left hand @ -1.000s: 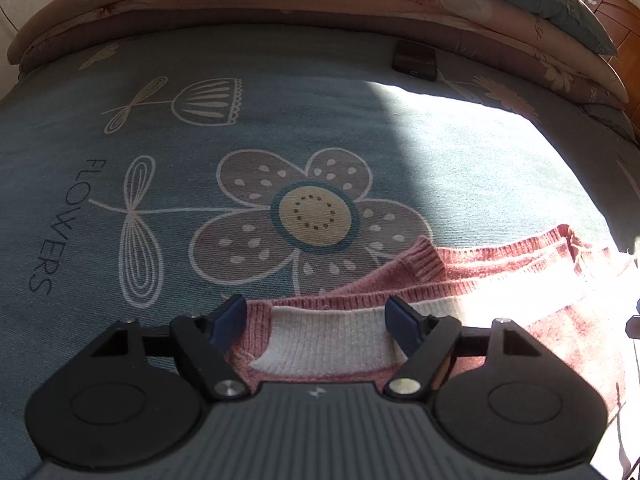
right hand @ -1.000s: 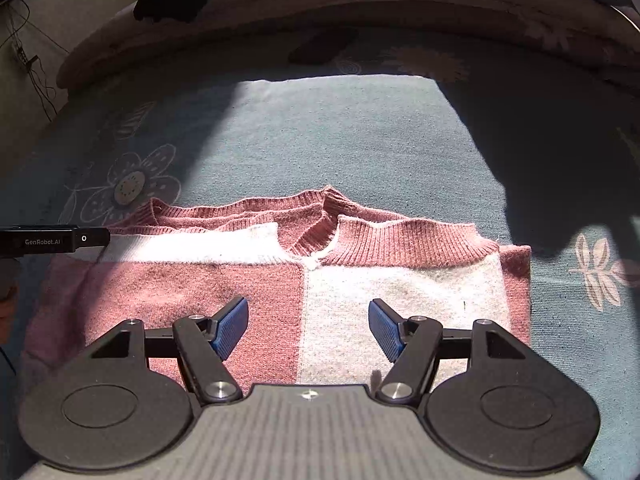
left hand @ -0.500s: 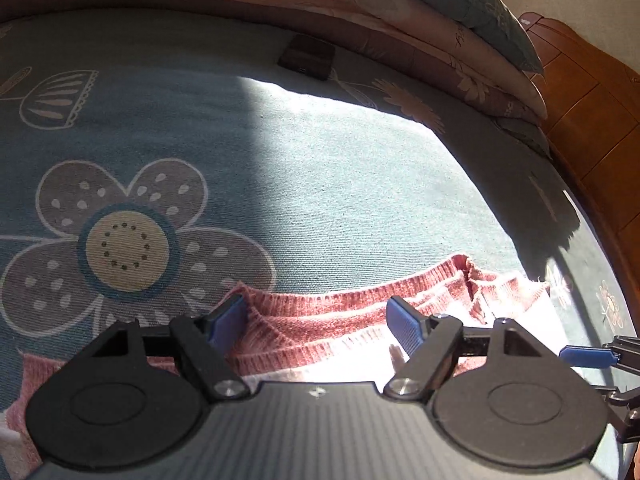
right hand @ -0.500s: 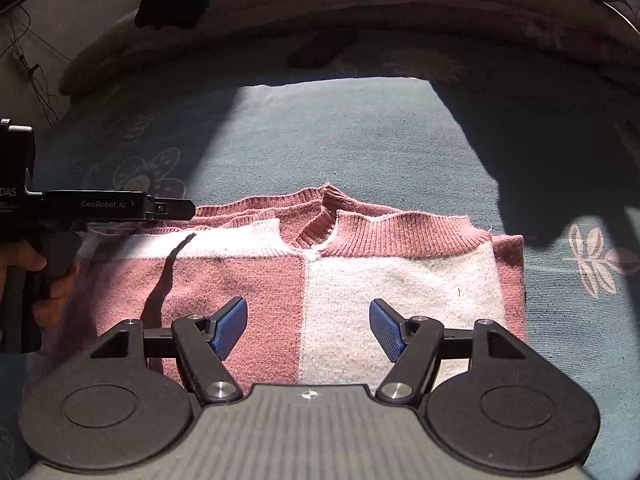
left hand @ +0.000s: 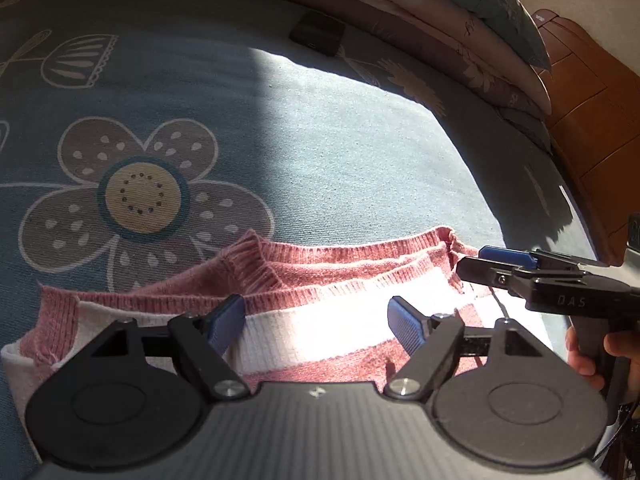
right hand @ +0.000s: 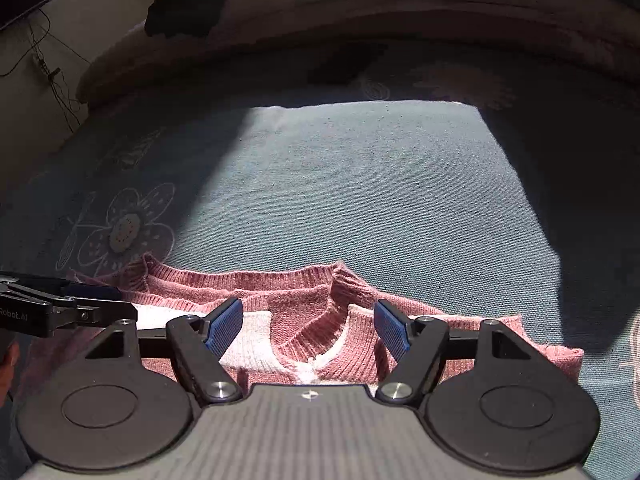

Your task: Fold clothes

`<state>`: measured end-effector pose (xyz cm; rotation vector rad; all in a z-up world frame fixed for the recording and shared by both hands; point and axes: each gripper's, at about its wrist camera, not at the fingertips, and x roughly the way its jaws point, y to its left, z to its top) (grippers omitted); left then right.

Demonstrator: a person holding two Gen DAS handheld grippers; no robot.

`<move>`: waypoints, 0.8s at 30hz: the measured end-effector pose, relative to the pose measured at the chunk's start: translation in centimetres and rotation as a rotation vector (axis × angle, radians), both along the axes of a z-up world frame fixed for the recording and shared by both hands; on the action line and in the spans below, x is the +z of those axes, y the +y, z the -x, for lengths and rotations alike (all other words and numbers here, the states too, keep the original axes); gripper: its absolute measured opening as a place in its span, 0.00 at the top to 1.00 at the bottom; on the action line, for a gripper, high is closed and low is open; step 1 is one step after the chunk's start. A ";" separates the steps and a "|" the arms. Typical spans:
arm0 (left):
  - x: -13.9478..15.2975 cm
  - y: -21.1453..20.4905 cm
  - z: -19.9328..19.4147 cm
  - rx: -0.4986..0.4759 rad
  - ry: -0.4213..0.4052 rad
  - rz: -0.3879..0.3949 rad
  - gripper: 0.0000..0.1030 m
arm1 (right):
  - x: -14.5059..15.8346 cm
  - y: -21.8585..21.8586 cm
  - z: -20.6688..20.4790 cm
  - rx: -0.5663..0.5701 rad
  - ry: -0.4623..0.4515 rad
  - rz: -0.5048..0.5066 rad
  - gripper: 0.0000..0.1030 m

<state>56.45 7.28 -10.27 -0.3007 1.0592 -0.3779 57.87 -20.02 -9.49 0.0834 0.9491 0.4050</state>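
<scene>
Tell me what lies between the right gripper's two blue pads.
In the right wrist view, the right gripper frames the sweater's ribbed pink neckline; its pads do not press it.

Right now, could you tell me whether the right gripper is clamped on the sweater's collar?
No, the right gripper stands open above the sweater, pads apart.

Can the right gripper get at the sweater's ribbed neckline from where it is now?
Probably yes: the right gripper is open right over the neckline, nothing between them.
</scene>
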 end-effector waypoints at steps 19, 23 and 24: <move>-1.2 -0.9 -2.3 -0.026 0.021 -0.010 0.01 | -2.4 1.3 -2.9 0.037 0.128 -0.044 0.00; -1.2 -0.7 -2.5 -0.025 0.035 0.004 0.01 | -2.3 1.2 -3.4 0.031 0.150 -0.060 0.00; -1.2 -0.6 -2.6 -0.023 0.039 0.010 0.01 | -2.3 1.2 -3.3 0.031 0.149 -0.059 0.00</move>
